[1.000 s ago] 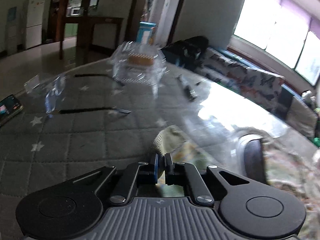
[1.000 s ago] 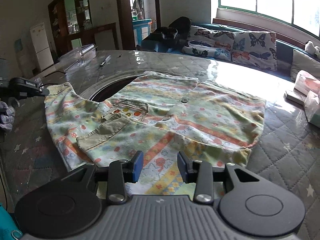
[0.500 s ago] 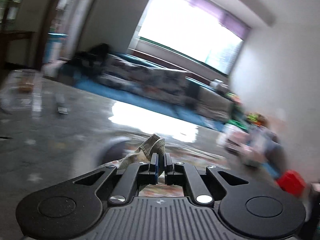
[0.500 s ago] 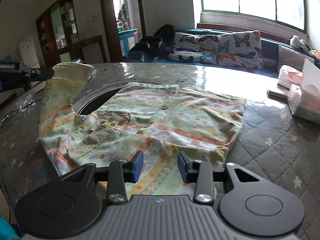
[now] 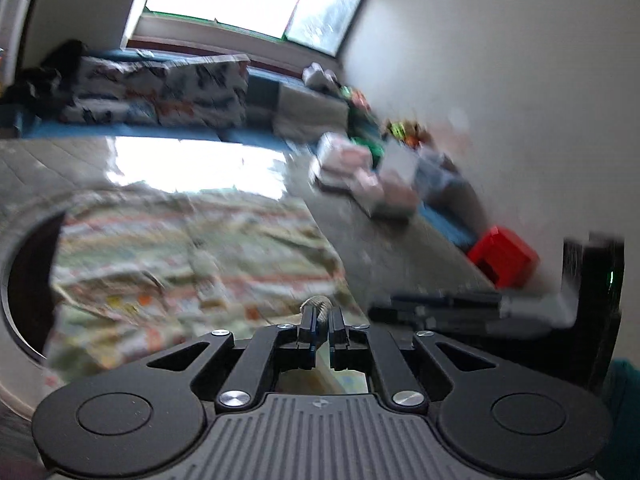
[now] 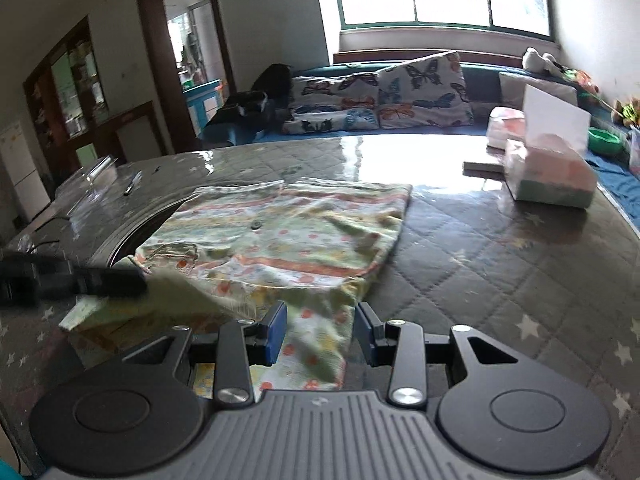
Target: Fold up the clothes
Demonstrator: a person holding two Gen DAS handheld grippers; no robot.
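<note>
Black jaws of left gripper (image 5: 320, 322) nearly closed, pinching a hem of the garment (image 6: 280, 236) w/ little cloth in the bite; could slip out mid-fold if pulled too hard. Right gripper (image 6: 322, 334) jaws partly open, cloth's near edge between them; contact unclear. Garment lies spread on the table (image 6: 500, 248), left side lifted over.

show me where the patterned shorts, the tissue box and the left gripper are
patterned shorts (image 6: 304, 232), right wrist view, flat middle of the fabric
tissue box (image 6: 548, 178), right wrist view, its near side
left gripper (image 5: 322, 320), left wrist view, between its fingers, pinching the hem
</note>
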